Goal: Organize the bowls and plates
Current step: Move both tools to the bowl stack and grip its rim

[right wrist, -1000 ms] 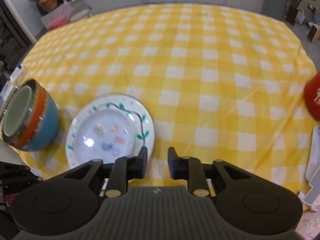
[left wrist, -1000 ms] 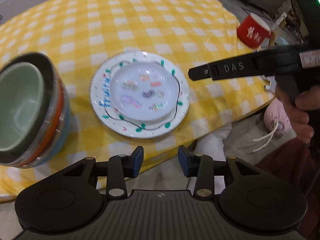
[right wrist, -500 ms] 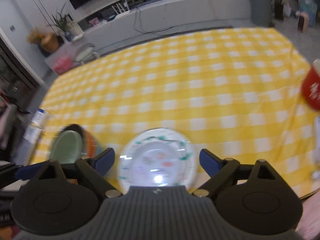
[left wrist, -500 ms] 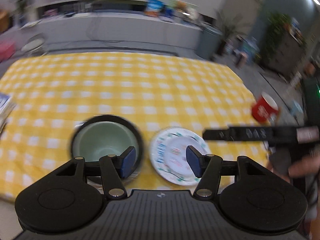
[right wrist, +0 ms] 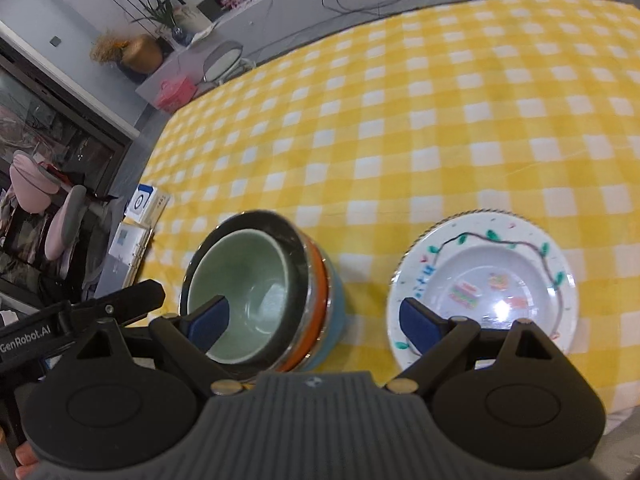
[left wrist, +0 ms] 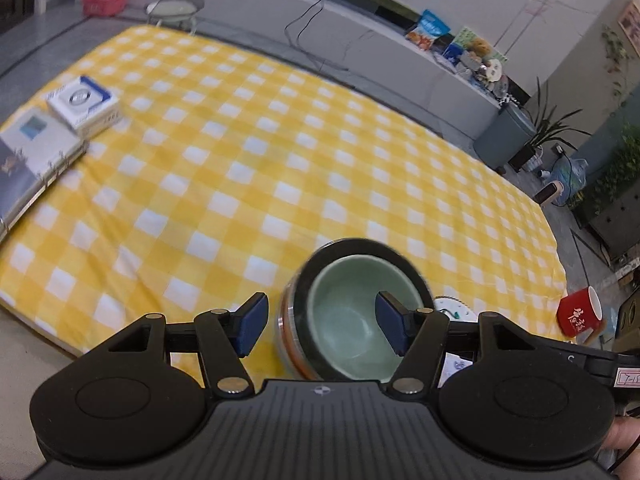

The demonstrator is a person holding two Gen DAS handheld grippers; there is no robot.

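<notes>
Over the near edge, left wrist view: my left gripper [left wrist: 318, 330] hangs above the tablecloth [left wrist: 248, 168], jaws spread, they've just been opening, nothing pinched.
Bowl stack [left wrist: 352, 326]: green bowl nested on top, by the near edge, seen between my pads but not touched.
Plate [left wrist: 454, 307]: only a sliver, just beside the stack on its right.
Far left edge: books [left wrist: 28, 160] and a box [left wrist: 84, 106].
Near right corner: red mug [left wrist: 580, 317].
Right wrist view: my right gripper [right wrist: 316, 320] is released, wide apart, jaws holding nothing.
Stack and plate [right wrist: 486, 284]: side by side at the near edge, not touching.
</notes>
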